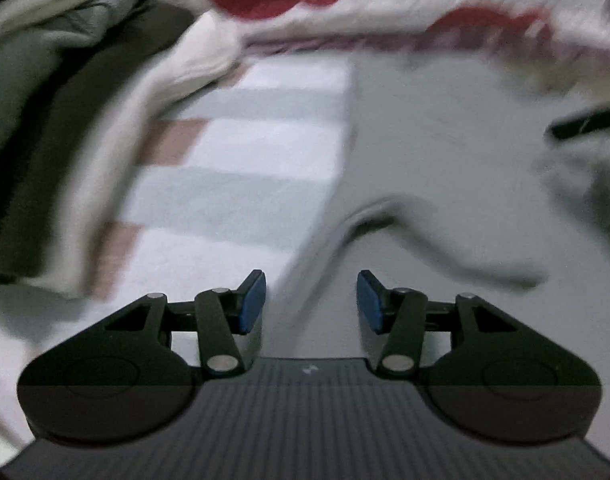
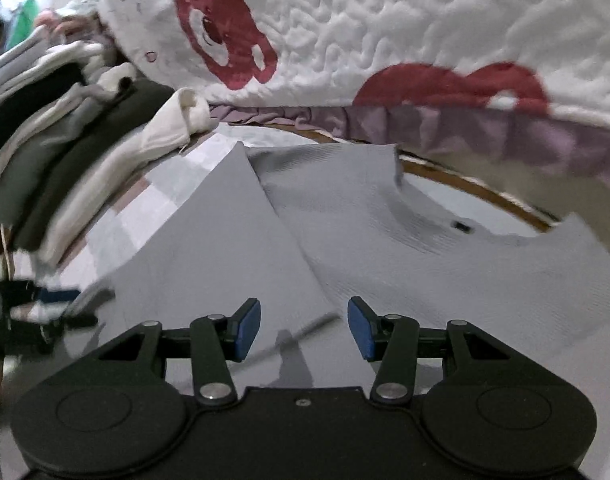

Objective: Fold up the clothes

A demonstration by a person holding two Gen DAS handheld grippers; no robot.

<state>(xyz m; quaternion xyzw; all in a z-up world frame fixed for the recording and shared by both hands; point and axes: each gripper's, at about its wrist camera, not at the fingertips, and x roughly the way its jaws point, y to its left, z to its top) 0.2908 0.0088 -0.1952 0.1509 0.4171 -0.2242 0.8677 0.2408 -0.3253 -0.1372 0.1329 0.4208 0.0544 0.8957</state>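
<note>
Grey shirt [image 2: 345, 240] is spread flat on the bed right under both grippers, one side flap folded over. Left gripper [image 1: 311, 304] and right gripper [image 2: 303, 328] both hang apart, nothing between them. Further back: clothes stack [image 2: 65, 140], white quilt [image 2: 385, 32].

left gripper [image 1: 311, 302] jaws apart, empty; grey garment [image 1: 445, 168] below; blurred

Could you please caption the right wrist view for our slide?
Open right gripper above a partly folded grey garment, folded clothes stack alongside.
</note>
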